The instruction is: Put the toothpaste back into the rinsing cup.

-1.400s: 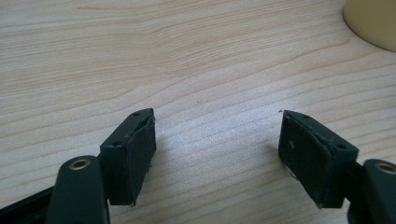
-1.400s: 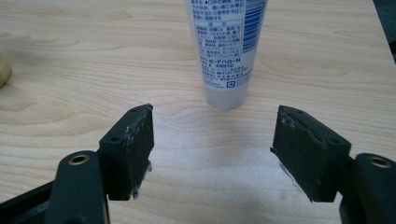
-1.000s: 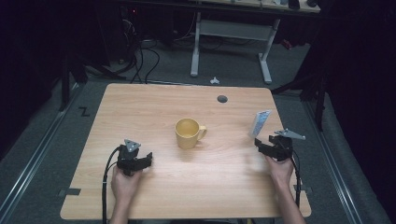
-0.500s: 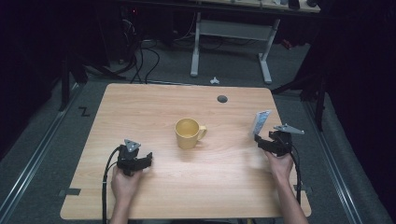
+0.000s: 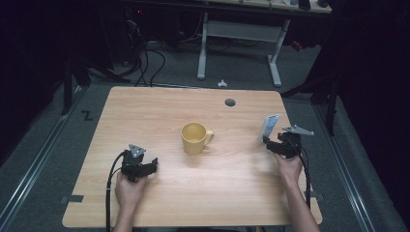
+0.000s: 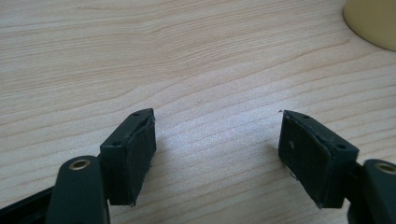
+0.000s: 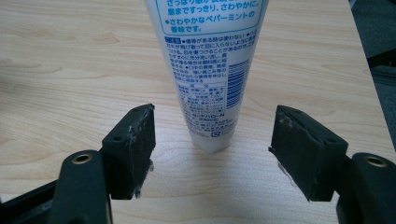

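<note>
A white toothpaste tube (image 5: 270, 126) (image 7: 210, 70) with blue print stands upright on its cap near the table's right edge. My right gripper (image 5: 270, 142) (image 7: 212, 113) is open. The tube's foot stands between the jaws, and neither pad touches it. A yellow mug (image 5: 195, 137) (image 6: 373, 23) sits at the table's middle, handle to the right. My left gripper (image 5: 153, 165) (image 6: 217, 135) rests low on the wood at front left. It is open, with bare table between its pads, and the mug lies ahead of it to the right.
The wooden table (image 5: 159, 111) has a grey cable grommet (image 5: 230, 102) near its far edge. The right edge runs close beside the tube. Beyond the table stand a white desk frame (image 5: 241, 34) and floor cables (image 5: 145, 63).
My right gripper has edged slightly forward around the tube's foot. The left gripper, mug and tube have not moved.
</note>
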### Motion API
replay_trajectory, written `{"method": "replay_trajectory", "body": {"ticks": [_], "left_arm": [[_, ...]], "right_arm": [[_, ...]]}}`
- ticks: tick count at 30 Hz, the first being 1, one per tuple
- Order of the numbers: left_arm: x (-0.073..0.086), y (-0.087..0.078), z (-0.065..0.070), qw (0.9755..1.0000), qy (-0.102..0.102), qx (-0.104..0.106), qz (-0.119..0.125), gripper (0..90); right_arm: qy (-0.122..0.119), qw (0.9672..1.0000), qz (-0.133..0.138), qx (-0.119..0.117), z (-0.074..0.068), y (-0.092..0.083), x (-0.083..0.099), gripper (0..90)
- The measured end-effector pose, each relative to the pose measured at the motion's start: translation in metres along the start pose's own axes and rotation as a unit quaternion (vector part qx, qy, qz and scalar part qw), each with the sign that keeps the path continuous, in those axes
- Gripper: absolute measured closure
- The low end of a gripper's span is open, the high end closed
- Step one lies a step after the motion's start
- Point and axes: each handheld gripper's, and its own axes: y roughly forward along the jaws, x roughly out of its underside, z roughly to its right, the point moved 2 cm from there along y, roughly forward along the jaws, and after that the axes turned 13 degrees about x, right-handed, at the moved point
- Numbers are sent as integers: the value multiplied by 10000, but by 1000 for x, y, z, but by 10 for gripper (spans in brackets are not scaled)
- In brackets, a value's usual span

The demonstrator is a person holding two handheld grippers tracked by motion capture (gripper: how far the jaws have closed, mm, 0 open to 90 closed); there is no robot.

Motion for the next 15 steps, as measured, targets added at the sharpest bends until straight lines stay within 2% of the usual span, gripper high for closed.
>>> {"method": "replay_trajectory", "body": {"ticks": [6, 15], "left_arm": [[0, 0, 0, 10000, 9, 16, -1, 279], [0, 0, 0, 10000, 8, 17, 0, 279]], "right_arm": [[-122, 9999, 43, 11, -2, 1, -8, 301], [-72, 10000, 10, 28, -4, 7, -17, 298]]}}
